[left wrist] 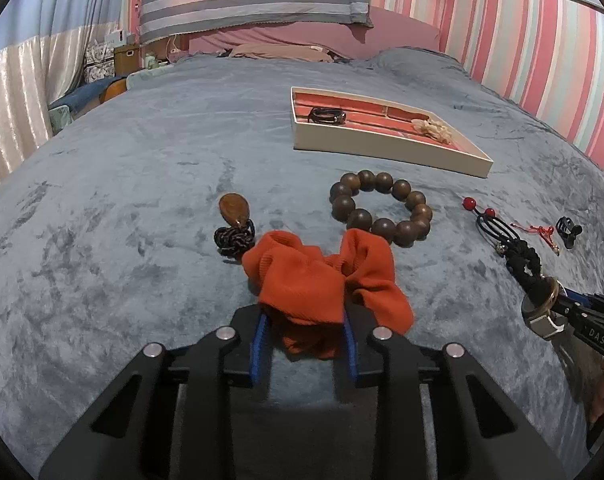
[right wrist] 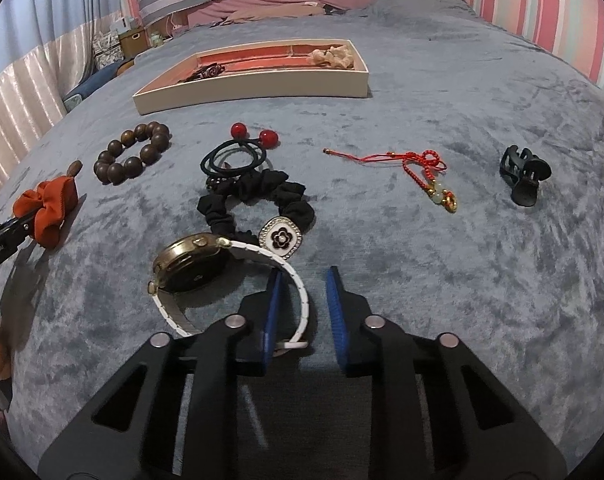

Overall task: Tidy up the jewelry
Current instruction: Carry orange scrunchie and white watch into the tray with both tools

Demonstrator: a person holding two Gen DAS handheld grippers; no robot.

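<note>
While clamped on the orange scrunchie (left wrist: 325, 288), left gripper (left wrist: 305, 344); right gripper (right wrist: 303, 312) part-open astride white watch strap (right wrist: 298, 300).

Left gripper (left wrist: 305, 346): black angular plastic frame, triangular cutouts, four round silver screws, blue ribbed pads (left wrist: 260, 350) on inner finger faces. Right gripper (right wrist: 303, 314): same build, black arms, silver screws, blue pads (right wrist: 270, 316). White lettering on black side of each gripper, partly readable.
</note>
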